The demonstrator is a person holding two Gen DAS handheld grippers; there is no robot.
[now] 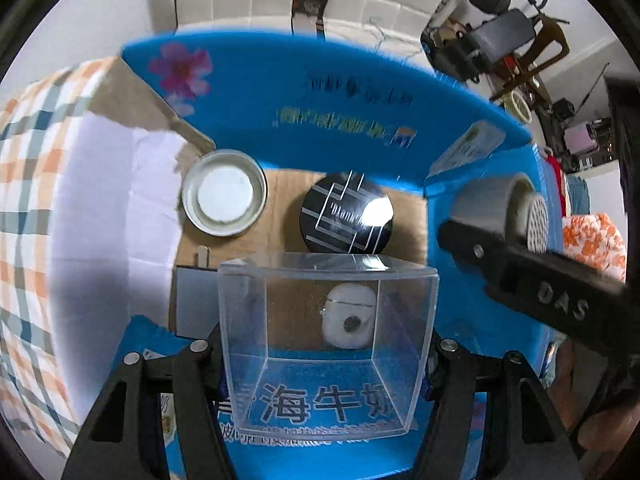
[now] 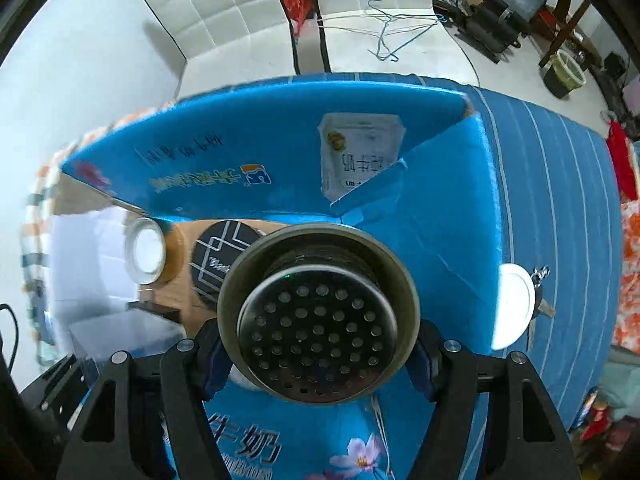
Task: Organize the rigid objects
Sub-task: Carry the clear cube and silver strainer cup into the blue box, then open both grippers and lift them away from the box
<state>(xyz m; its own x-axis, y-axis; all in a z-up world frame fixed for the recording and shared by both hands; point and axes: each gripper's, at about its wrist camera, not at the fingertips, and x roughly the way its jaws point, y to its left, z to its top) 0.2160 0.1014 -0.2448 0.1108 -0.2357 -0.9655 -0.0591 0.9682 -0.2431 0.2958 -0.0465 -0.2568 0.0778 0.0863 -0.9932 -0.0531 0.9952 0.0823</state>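
My left gripper (image 1: pixel 326 354) is shut on a clear plastic box (image 1: pixel 326 344) and holds it over the open blue cardboard box (image 1: pixel 304 92). On the box floor lie a metal lid (image 1: pixel 224 194), a round black tin (image 1: pixel 347 214) and a white earbud case (image 1: pixel 349 316), seen through the clear box. My right gripper (image 2: pixel 318 354) is shut on a round metal strainer (image 2: pixel 318 316) with a perforated face, above the box's near flap. The strainer (image 1: pixel 516 212) also shows in the left wrist view at right, with the right gripper's finger (image 1: pixel 532 284) below it.
The blue box (image 2: pixel 420 208) stands on a blue striped cloth (image 2: pixel 560 200). A white disc (image 2: pixel 514 306) and keys (image 2: pixel 540 292) lie on the cloth right of it. A checked cloth (image 1: pixel 36 208) lies at left. White chairs (image 2: pixel 248 12) stand behind.
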